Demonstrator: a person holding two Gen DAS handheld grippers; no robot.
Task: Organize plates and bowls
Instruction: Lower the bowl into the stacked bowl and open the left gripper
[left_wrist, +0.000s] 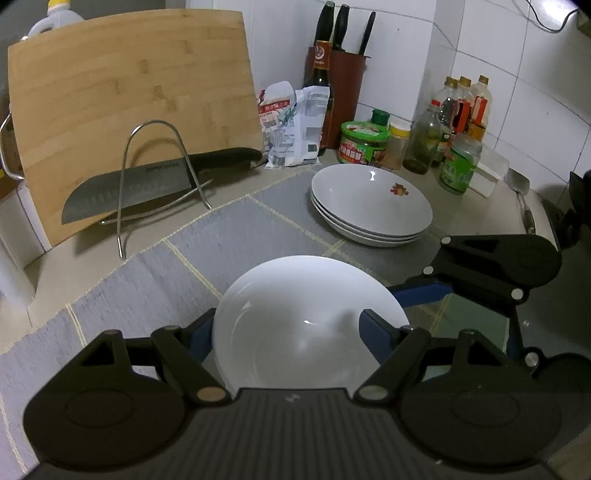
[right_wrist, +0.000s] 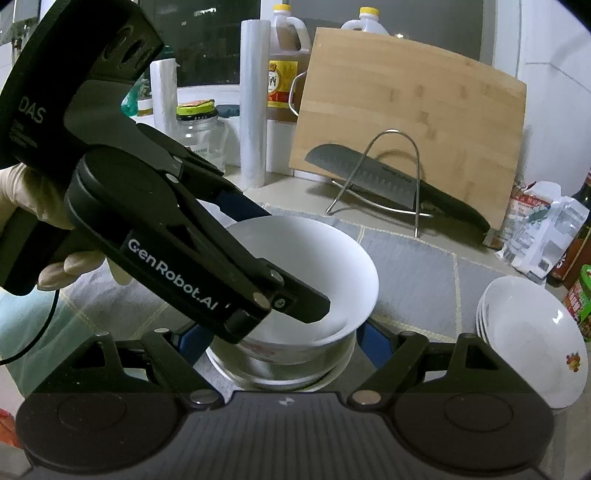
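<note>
A plain white bowl (left_wrist: 295, 314) sits between the fingers of my left gripper (left_wrist: 288, 332), one finger inside it and one outside its rim. In the right wrist view that bowl (right_wrist: 314, 266) rests on a stack of bowls (right_wrist: 280, 365), the upper one with a red pattern, and the left gripper's finger (right_wrist: 295, 299) reaches into it. My right gripper (right_wrist: 280, 343) is open around the base of that stack. A stack of three white plates with a flower print (left_wrist: 369, 203) lies on the grey mat, also at the right of the right wrist view (right_wrist: 535, 336).
A bamboo cutting board (left_wrist: 129, 110) leans at the back, with a wire rack (left_wrist: 159, 177) holding a large knife (left_wrist: 147, 184). Jars and sauce bottles (left_wrist: 424, 140), a knife block (left_wrist: 343, 85) and packets (left_wrist: 291, 122) crowd the wall corner. Oil jugs (right_wrist: 288, 62) and rolls stand behind.
</note>
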